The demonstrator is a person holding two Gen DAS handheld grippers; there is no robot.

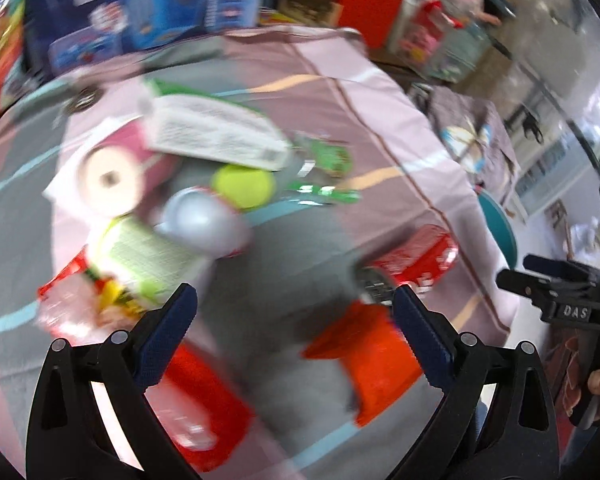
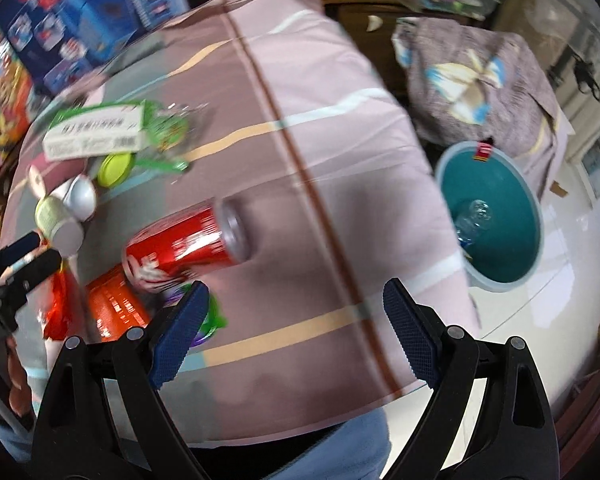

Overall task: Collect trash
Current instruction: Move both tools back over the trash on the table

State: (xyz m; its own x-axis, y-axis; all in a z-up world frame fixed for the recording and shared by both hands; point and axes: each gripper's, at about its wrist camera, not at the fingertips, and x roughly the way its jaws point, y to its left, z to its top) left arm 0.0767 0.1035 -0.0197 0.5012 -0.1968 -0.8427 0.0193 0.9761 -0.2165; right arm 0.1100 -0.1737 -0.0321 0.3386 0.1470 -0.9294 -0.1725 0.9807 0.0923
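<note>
A red soda can [image 2: 188, 242] lies on its side on the cloth-covered table [image 2: 284, 80]; in the left wrist view the same red can [image 1: 416, 256] is at the right. An orange packet [image 1: 364, 356] lies between the fingers of my left gripper [image 1: 294, 300], which is open and above the table. More trash is piled beyond: a green-white box [image 1: 216, 132], a yellow-green lid [image 1: 244, 186], a paper cup [image 1: 140, 254], a silver cap [image 1: 198, 220]. My right gripper [image 2: 296, 300] is open over bare cloth, with nothing between its fingers. A teal bin [image 2: 500, 216] on the floor holds a clear plastic bottle [image 2: 474, 218].
Toy boxes [image 1: 140, 4] stand behind the table. A fabric-covered seat [image 2: 480, 80] sits beyond the bin. The right-hand gripper [image 1: 560, 300] and a hand show at the left view's right edge. White floor [image 2: 560, 300] surrounds the bin.
</note>
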